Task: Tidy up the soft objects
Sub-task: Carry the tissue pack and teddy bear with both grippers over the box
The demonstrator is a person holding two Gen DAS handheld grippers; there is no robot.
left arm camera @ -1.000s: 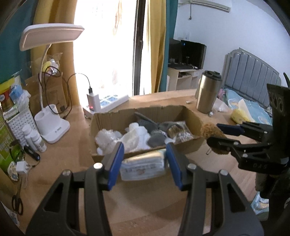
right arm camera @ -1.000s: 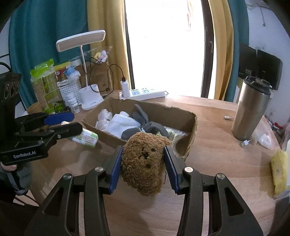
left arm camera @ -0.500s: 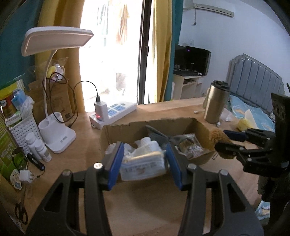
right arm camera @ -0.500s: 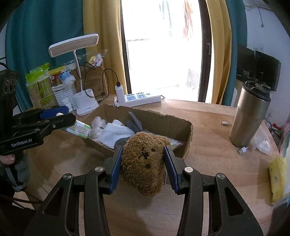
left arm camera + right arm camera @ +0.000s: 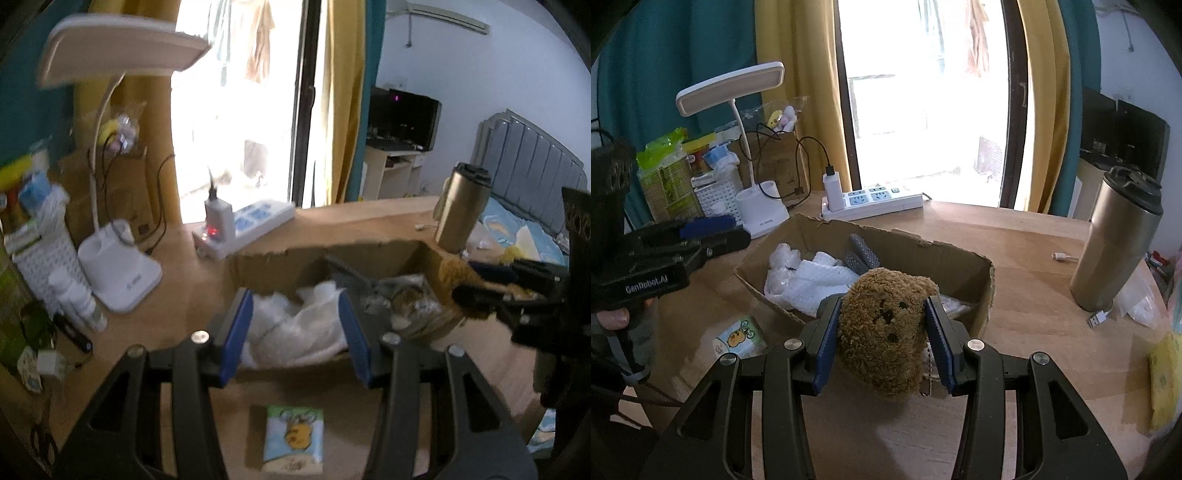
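The right gripper [image 5: 882, 334] was clamped on a brown fuzzy plush bear head [image 5: 884, 328], hovering at the near rim of the open cardboard box [image 5: 960, 258], which lay straight ahead with free room at its right end. The left gripper [image 5: 295, 332] stood apart, empty, above a small printed tissue pack [image 5: 293, 439] lying on the wooden table [image 5: 1034, 332] outside the box.

Right tongs [image 5: 883, 334] clamp brown plush [image 5: 886, 332] beside cardboard box [image 5: 960, 264]; tissue pack [image 5: 740, 338] on table [image 5: 1034, 354].
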